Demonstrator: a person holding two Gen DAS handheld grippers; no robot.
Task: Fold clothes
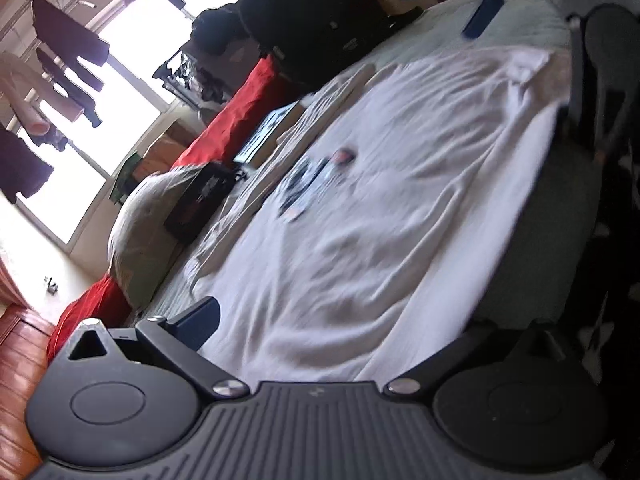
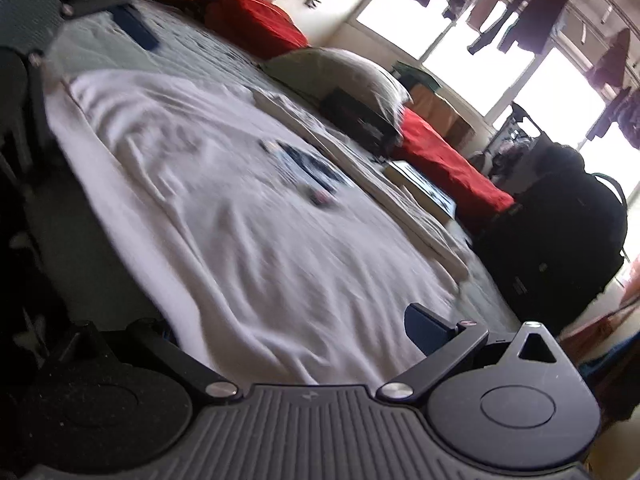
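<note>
A white T-shirt (image 1: 360, 208) with a small dark print (image 1: 312, 184) lies spread and wrinkled on the grey-green bed cover (image 1: 532, 248). My left gripper (image 1: 360, 332) is open wide at one edge of the shirt, its blue fingertip (image 1: 204, 318) beside the cloth. At the far end of the shirt the right gripper's blue fingertip (image 1: 480, 16) shows. In the right wrist view the same shirt (image 2: 240, 232) fills the middle. My right gripper (image 2: 288, 332) is open wide over the shirt's near edge, and the left gripper's blue fingertip (image 2: 136, 28) shows at the top left.
Along the far side of the bed lie a grey pillow (image 1: 148, 232), a black box (image 1: 200, 200), red bedding (image 1: 236, 120), a book (image 1: 268, 132) and a large black bag (image 1: 312, 20). Clothes hang before a bright window (image 1: 60, 60). The bed's near edge drops off into dark (image 2: 24, 240).
</note>
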